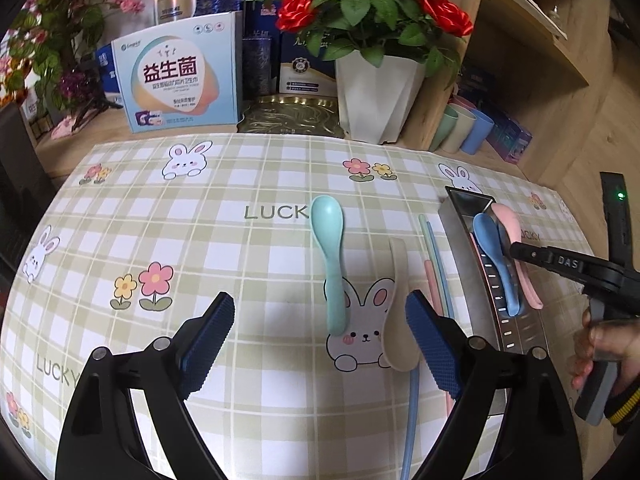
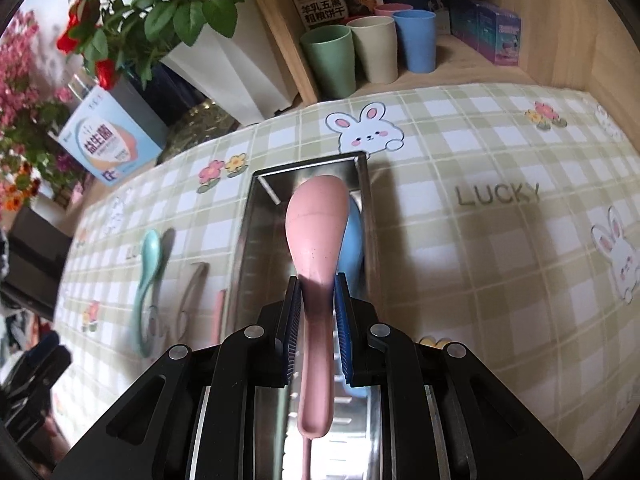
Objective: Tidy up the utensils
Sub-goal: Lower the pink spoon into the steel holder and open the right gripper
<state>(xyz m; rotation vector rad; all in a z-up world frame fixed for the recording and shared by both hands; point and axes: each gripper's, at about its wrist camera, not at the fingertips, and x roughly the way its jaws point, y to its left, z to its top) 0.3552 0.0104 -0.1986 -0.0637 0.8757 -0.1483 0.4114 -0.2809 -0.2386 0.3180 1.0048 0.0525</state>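
My right gripper (image 2: 317, 286) is shut on a pink spoon (image 2: 316, 232) and holds it over a steel utensil tray (image 2: 256, 216), where a blue spoon (image 2: 354, 236) lies. In the left wrist view the tray (image 1: 460, 216) stands at the right with the blue spoon (image 1: 494, 256) and the pink spoon (image 1: 516, 240) over it. My left gripper (image 1: 320, 308) is open above the checked tablecloth. A teal spoon (image 1: 330, 256) and a beige spoon (image 1: 398, 312) lie between its fingers. Pink and green chopsticks (image 1: 434, 264) lie beside the tray.
A white pot of red roses (image 1: 372, 96), a blue box (image 1: 180, 76) and a gold tray (image 1: 292, 114) stand behind the cloth. Coloured cups (image 2: 372, 48) sit on a wooden shelf at the back right. A light blue stick (image 1: 410, 420) lies near my left gripper.
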